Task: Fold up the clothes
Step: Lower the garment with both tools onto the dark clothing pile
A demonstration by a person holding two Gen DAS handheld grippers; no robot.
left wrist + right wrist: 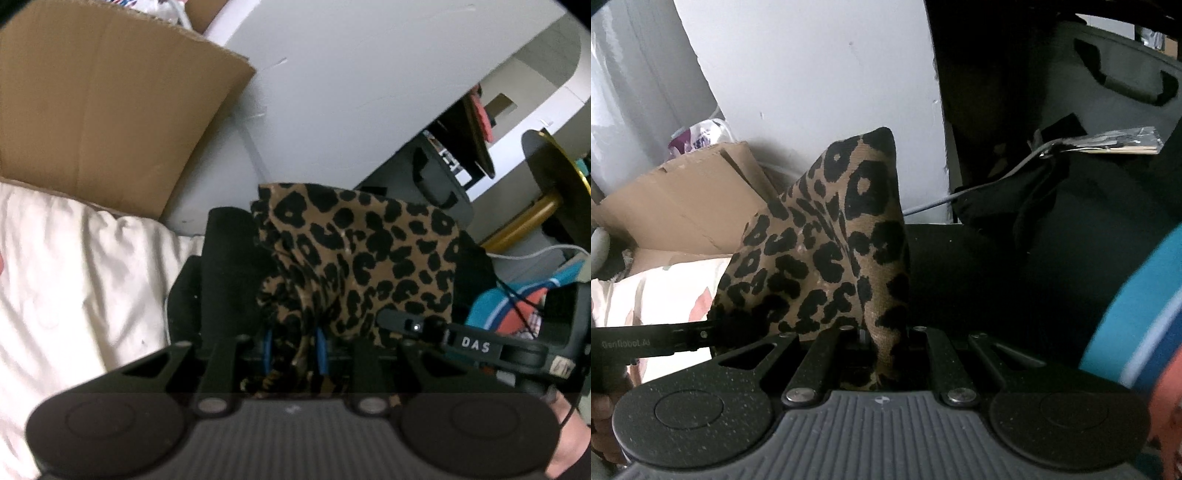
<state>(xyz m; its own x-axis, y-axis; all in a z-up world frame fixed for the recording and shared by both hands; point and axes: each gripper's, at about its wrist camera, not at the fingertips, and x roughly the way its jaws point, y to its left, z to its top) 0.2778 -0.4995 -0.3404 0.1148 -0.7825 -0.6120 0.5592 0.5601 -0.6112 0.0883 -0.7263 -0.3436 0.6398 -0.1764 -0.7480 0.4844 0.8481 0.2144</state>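
Both hand-held grippers [295,350] [882,343] pinch bunched leopard-print cloth [354,254].

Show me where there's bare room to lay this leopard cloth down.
Free: the white bedding, left of the leopard cloth and below the cardboard. Crowded: the right side, with dark clothes, a cable and a blue striped item. Both tools hold the cloth.

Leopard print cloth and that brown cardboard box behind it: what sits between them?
In the left wrist view, a black garment lies beside the leopard print cloth, then pale grey surface up to the cardboard box.
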